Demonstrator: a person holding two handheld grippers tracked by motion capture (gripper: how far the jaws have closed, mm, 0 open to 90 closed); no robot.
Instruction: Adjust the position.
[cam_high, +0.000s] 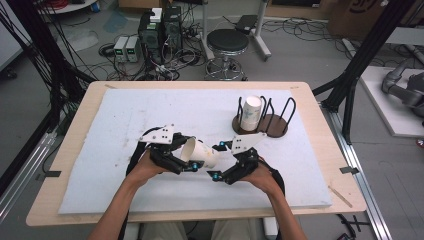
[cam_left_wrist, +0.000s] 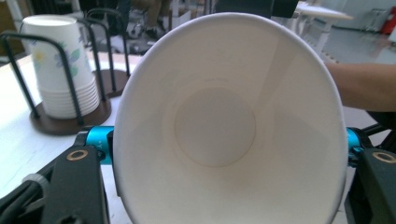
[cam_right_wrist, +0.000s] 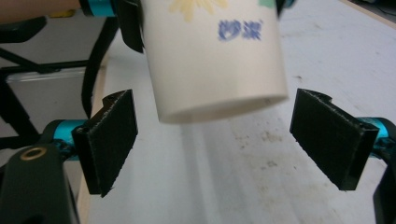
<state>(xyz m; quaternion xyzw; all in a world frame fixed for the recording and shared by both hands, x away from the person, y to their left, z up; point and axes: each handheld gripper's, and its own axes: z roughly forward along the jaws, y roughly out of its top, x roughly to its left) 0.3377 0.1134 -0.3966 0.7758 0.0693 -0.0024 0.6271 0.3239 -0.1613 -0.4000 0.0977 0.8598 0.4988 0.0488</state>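
You've got the paper cup (cam_high: 199, 153) clamped in your left gripper (cam_high: 181, 159), jaws pinching the wall near the rim from both sides. It's held off the white foam mat (cam_high: 125, 125), lying on its side over the mat's near-middle, mouth toward your left hand, base pointing right. In the left gripper view you look straight down into the cup (cam_left_wrist: 229, 126), so the grip sits at the mouth end; that leaves the base end free for the other tool.

Your right gripper (cam_high: 218, 161) is spread wide, nothing in it. In the right gripper view the two black pads (cam_right_wrist: 112, 140) stand well apart either side of the cup's base (cam_right_wrist: 215, 60), not touching. Looks like a handover setup: left presents the base, right lines up to take it. I'd judge the next move as sliding the right jaws fwd around the base, then closing gently, since thin paper will crush if you squeeze hard.

The wire cup rack (cam_high: 265, 120) on its round wooden base sits toward the mat's far-right part, w/ a stack of nested paper cups (cam_high: 251, 113) upright in it, well apart from both grippers. Prob the cup's destination, or its source; can't tell which.
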